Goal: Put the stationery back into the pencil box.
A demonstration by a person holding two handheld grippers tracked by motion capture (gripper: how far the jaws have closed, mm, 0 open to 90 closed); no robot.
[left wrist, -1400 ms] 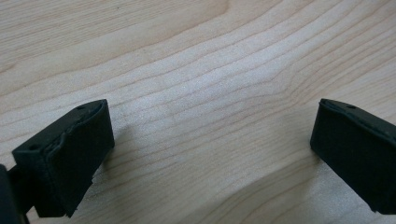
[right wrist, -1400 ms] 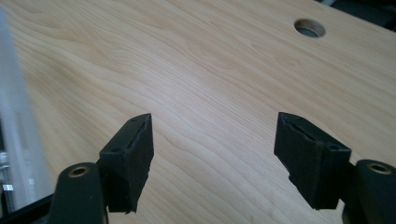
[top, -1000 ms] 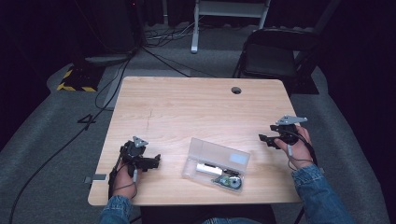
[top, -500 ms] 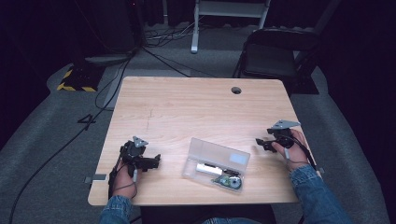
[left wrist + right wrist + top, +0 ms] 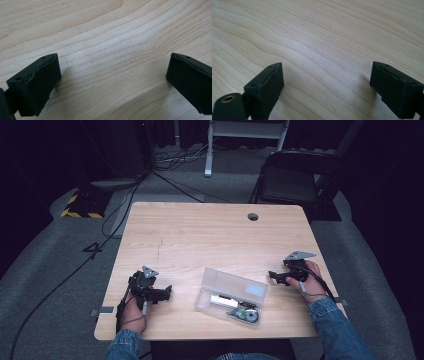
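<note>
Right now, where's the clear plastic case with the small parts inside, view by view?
High view: clear plastic case lies near the table's front edge, between the left gripper and right gripper, touching neither.
Left gripper view: open jaws over bare wood.
Right gripper view: the same.
Shared landmark: the light wooden tabletop.

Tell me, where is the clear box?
In the high view, the clear box lies near the table's front edge, between the left hand-held gripper and right hand-held gripper.
</note>
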